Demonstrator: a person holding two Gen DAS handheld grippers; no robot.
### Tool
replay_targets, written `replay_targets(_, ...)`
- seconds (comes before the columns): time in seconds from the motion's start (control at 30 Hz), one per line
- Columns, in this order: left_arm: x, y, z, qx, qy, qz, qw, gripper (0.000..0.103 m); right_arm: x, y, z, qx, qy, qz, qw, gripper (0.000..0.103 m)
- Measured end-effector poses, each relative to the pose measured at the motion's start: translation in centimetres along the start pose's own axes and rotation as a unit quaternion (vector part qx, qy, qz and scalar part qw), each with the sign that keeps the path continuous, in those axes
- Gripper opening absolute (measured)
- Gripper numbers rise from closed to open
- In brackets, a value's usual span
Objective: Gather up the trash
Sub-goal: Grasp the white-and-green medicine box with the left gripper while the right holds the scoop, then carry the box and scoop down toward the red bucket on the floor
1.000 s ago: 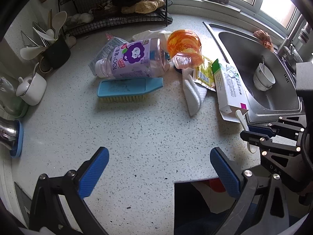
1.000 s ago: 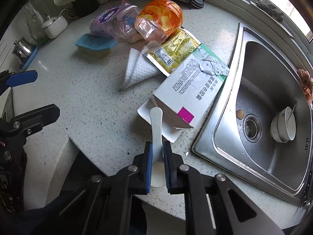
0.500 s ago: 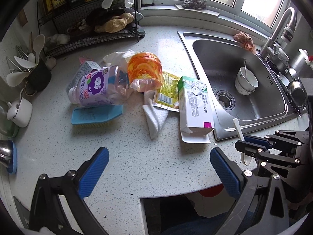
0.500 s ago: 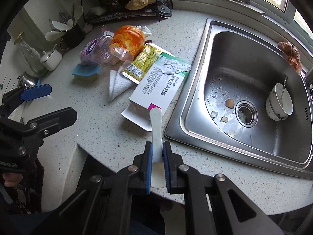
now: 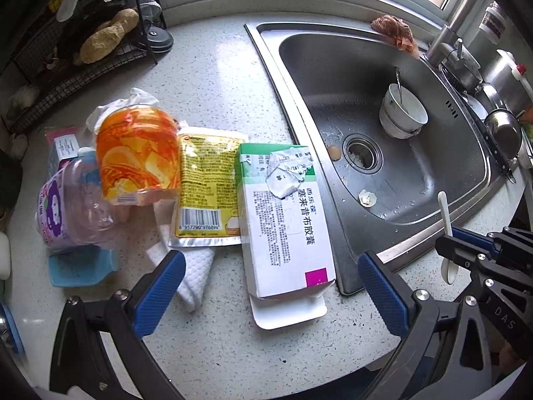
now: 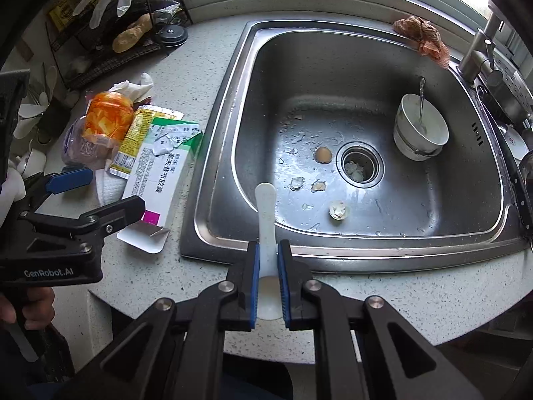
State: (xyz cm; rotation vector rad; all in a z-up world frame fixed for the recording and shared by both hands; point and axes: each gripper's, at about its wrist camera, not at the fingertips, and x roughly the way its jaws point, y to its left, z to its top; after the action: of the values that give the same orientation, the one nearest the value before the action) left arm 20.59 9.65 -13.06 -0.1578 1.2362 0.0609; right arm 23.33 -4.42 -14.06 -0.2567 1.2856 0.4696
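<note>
The right gripper (image 6: 269, 286) has its jaws clamped on a white plastic spoon (image 6: 266, 215) hanging above the steel sink (image 6: 213, 200) rim, where a thin, off-centre hold could let it slip in, while the left gripper (image 5: 271, 291), jaws apart and empty, hovers over the green-and-white cardboard medicine box (image 5: 283, 226) on the speckled tabletop (image 5: 213, 76).

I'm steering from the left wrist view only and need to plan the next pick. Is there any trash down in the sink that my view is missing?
Observer: Yes. The right wrist view shows more eggshell bits on the sink floor than yours, some of them in the drain.
Operator: Is the right gripper free?
Observer: No. The right gripper is shut on a white plastic spoon, bowl end between the jaws.
Operator: What is in the bowl?
Observer: A metal spoon stands in the stacked white bowls.
</note>
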Motion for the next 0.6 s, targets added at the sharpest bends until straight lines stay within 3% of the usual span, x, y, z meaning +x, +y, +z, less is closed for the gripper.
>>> replay_targets(0.13,2.2,-1.1,0.5,0.025,0.023,0.022,0.9992,0.103,-0.4,-0.8,0.0,0.024,0.005,-0.007,1.000,0.010)
replay_targets(0.23,3.4,-1.1,0.3,0.034,0.036,0.054,0.9973,0.096,-0.4,-1.2,-0.3,0.035,0.009,-0.015,0.999,0.010)
replay_targets(0.27,3.5,-1.2,0.2,0.036,0.036,0.053,0.9973,0.088,-0.4,-1.2,-0.3,0.035,0.011,-0.018,0.999,0.010)
replay_targets(0.3,3.4,-1.1,0.0,0.042,0.034,0.048,0.9974,0.073,-0.3,-1.2,-0.2,0.034,0.012,-0.021,0.999,0.010)
replay_targets(0.37,3.0,-1.1,-0.2,0.051,0.026,0.052,0.9970,0.060,-0.2,-1.0,-0.4,0.036,0.016,-0.020,0.999,0.010)
replay_targets(0.6,0.9,-0.6,-0.8,0.048,0.011,0.017,0.9986,0.052,-0.3,-0.4,-0.7,0.039,0.019,-0.006,0.999,0.010)
